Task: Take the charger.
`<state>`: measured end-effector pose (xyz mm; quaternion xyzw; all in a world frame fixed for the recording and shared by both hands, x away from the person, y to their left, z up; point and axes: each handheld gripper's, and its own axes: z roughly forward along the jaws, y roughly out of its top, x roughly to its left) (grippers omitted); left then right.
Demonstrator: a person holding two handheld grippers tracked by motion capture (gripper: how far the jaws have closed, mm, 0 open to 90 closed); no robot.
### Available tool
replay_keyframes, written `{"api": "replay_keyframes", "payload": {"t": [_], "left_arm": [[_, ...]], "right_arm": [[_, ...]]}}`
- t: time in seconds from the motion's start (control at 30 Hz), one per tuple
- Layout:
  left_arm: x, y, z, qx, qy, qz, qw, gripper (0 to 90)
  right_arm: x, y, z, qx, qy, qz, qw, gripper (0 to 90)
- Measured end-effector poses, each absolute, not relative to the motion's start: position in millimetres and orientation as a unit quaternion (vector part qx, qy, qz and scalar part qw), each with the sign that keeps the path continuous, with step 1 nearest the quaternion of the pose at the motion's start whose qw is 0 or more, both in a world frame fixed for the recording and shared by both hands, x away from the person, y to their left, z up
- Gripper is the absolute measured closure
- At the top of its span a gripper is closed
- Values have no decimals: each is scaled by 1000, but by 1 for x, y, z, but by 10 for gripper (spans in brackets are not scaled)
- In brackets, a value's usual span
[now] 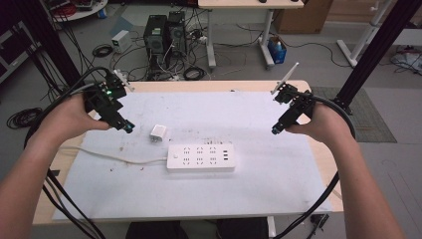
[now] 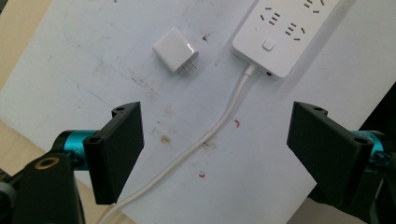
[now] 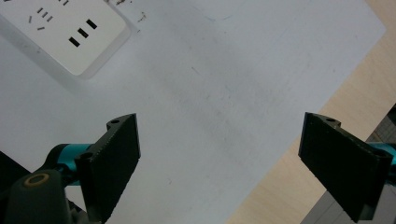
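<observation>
Approach step: left gripper and right gripper hover with jaws apart, empty. Charger lies just beyond the power strip, near its left end. Next, the left gripper likely must descend squarely over the charger.

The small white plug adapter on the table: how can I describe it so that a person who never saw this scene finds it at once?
Start from the white sheet covering the wooden table, then find the long white power strip lying near its middle. Just beyond the strip's cable end, on the left gripper's side, lies the plug adapter. It is a little white cube with two metal prongs, with no cable and no sockets.
</observation>
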<state>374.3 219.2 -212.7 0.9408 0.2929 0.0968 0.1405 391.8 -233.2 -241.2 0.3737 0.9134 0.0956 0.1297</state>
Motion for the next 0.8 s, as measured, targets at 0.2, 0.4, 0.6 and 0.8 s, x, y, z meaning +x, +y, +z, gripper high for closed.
{"api": "replay_keyframes", "payload": {"t": [0.2, 0.4, 0.6, 0.8], "left_arm": [[375, 218, -214, 938, 297, 100, 150, 189], [383, 215, -221, 932, 311, 96, 157, 189], [394, 211, -229, 926, 327, 90, 165, 189], [408, 207, -243, 916, 352, 87, 172, 189]], "right_arm": [[393, -234, -243, 374, 913, 96, 130, 121], [396, -235, -243, 376, 912, 97, 131, 121], [399, -235, -245, 376, 912, 97, 133, 121], [400, -235, -245, 378, 910, 99, 136, 121]]}}
